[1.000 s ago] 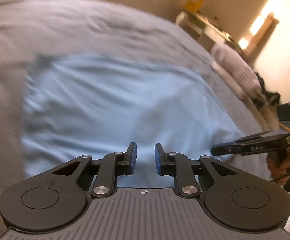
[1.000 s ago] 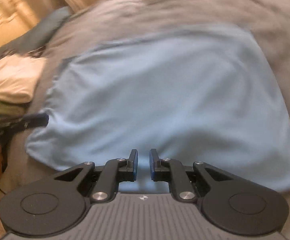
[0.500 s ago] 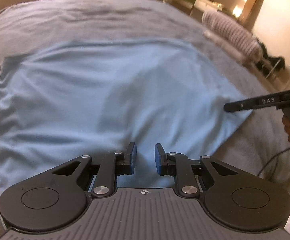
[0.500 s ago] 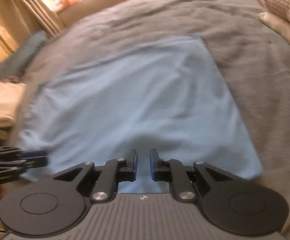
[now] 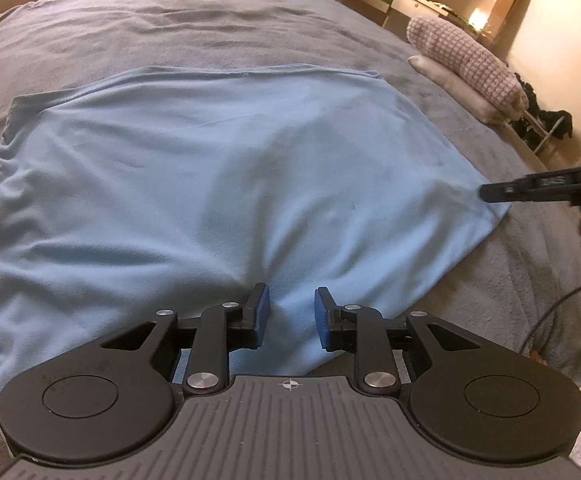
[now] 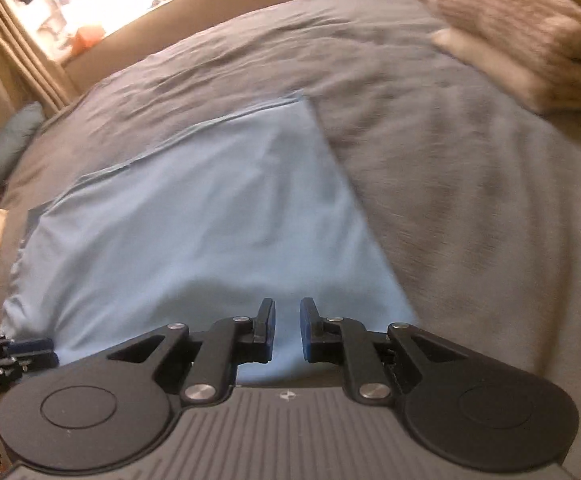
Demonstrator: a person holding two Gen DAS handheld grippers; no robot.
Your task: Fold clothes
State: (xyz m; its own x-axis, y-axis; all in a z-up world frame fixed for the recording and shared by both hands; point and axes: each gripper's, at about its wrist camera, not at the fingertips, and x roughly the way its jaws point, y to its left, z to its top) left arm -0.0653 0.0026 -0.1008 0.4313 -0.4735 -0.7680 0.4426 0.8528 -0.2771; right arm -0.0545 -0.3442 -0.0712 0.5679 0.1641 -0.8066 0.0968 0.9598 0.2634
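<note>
Spread flat on a grey, softly rumpled bedcover (image 5: 250,20), a light-blue, thin-knit garment (image 5: 218,168) lying ahead of and beneath both tools. Just past the blue-padded fingertips of the left gripper (image 5: 289,312), the garment's near edge, running under the tool's black body; jaws there opening, a clear gap between the pads, only cloth below them and nothing pinched. Off to that tool's right, the garment's near right corner, with the right gripper (image 5: 490,192) seen side-on at it, its black tip at or just over the corner; contact not possible to tell from here. From the right gripper's (image 6: 287,326) own camera, fingers standing a narrow way apart with blue cloth showing through the gap, nothing squeezed between the pads; whether they touch the fabric, not clear. To that tool's left, low at the frame edge, the other tool's dark tip beside the garment's near left corner. Fabric itself smooth and pale, roughly rectangular, broad shallow wrinkles fanning from the near edge toward the middle, a stitched hem along the far edge, left side slightly gathered. Well beyond the garment to the right, a pinkish knitted bolster (image 5: 466,60) on a pale pillow (image 5: 450,84).
</note>
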